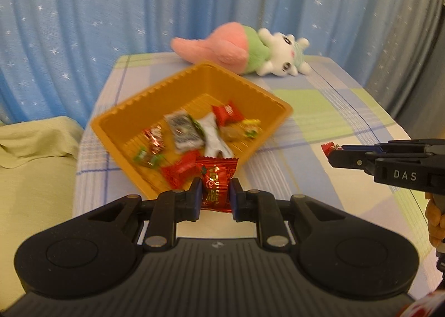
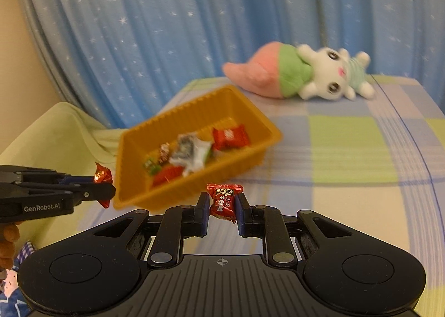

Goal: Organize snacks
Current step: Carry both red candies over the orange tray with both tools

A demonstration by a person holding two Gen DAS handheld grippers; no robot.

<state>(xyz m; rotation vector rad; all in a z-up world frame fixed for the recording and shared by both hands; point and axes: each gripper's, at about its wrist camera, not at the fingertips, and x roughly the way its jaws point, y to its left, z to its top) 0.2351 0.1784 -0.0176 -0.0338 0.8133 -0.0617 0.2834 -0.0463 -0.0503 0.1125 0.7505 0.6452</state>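
An orange plastic tray stands on the checked cloth and holds several wrapped snacks, among them a red packet and a white one. My left gripper is shut on a red foil candy at the tray's near edge. In the right wrist view that gripper comes in from the left with its candy beside the tray. My right gripper is shut on a red wrapped candy; in the left wrist view it enters from the right, candy at its tip.
A pink, green and white plush toy lies behind the tray. A blue starred curtain hangs at the back. A pale green blanket lies left of the table, whose edges curve off to the sides.
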